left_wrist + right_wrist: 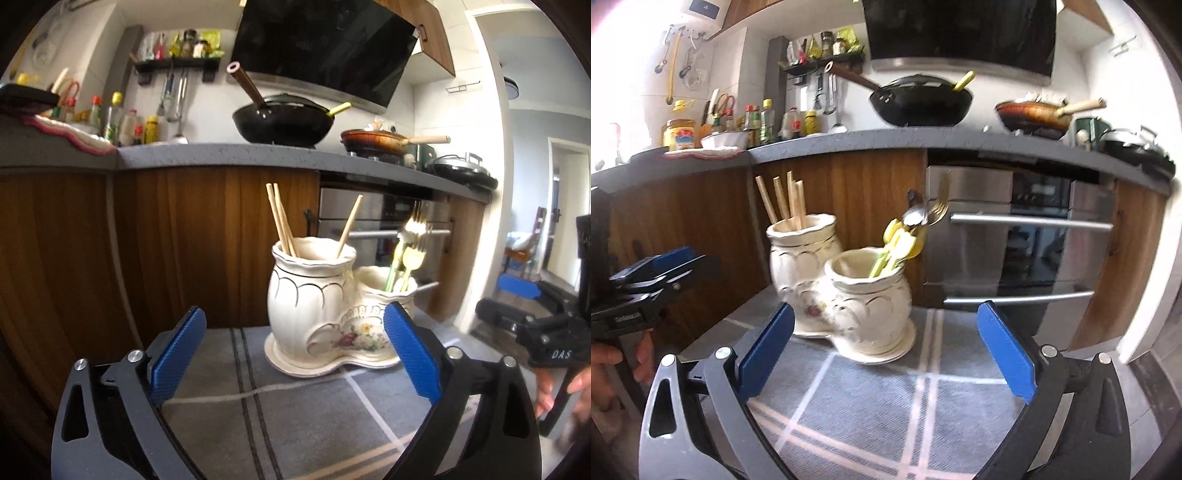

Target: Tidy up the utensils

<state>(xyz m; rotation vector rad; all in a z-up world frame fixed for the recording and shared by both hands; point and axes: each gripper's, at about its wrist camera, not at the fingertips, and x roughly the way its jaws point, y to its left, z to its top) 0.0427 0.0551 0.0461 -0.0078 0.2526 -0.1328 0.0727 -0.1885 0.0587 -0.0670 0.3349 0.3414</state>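
A cream ceramic double-pot holder (pixel 314 314) stands on a grey checked cloth (pixel 295 413). Its taller pot holds wooden chopsticks (pixel 280 221); the lower pot holds gold forks and spoons with green handles (pixel 410 251). My left gripper (pixel 291 343) is open and empty, just in front of the holder. In the right wrist view the holder (pixel 846 295) stands ahead with the chopsticks (pixel 786 199) and the forks and spoons (pixel 908 232). My right gripper (pixel 886 339) is open and empty, near the holder's base. The left gripper (pixel 657 273) shows at the left edge.
A kitchen counter (pixel 221 155) with a black wok (pixel 284 122), a brown pan (pixel 376 142) and bottles (pixel 114 122) runs behind. Wooden cabinet doors (pixel 166 240) and a steel oven (pixel 1015 236) stand below it. The right gripper's body (pixel 546 332) is at the right edge.
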